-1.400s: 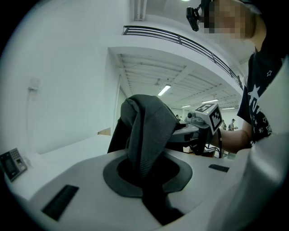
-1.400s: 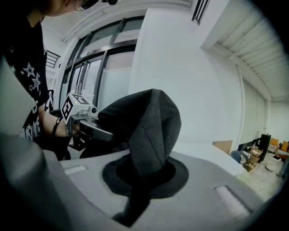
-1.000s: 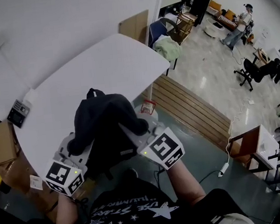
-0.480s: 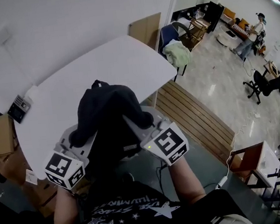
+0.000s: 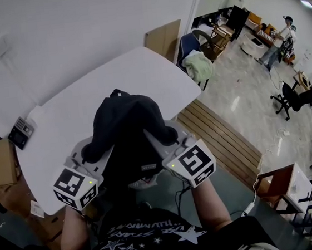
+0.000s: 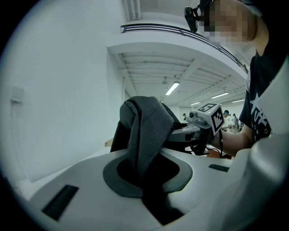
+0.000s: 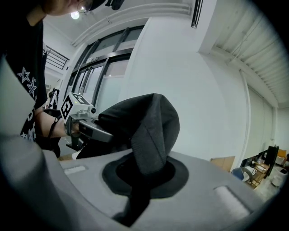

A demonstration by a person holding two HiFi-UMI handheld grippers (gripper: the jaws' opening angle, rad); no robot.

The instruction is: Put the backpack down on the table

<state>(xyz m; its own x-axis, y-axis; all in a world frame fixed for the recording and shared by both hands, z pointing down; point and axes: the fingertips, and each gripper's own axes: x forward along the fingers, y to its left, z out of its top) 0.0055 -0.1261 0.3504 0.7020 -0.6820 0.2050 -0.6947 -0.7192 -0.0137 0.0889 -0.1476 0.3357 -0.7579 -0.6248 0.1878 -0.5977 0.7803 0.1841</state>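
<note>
A black backpack (image 5: 123,125) hangs between my two grippers over the near edge of the white table (image 5: 86,101). My left gripper (image 5: 91,155) is shut on its left shoulder strap (image 6: 146,135), whose grey webbing rises out of the jaws. On the other side, my right gripper (image 5: 164,139) is shut on the right strap (image 7: 151,135). Both straps loop up to the bag's dark body (image 7: 126,119). The bag's lower part hangs in front of the person's chest, below the table's rim.
A card reader (image 5: 21,131) lies at the table's left corner. Cardboard boxes (image 5: 4,167) stand left of the table. Behind the table's far corner are a brown board (image 5: 163,37) and a chair with a green cloth (image 5: 198,65). Wooden slats (image 5: 224,136) cover the floor at right.
Both grippers have carried the backpack forward, farther over the table. The grip on both straps is unchanged.
</note>
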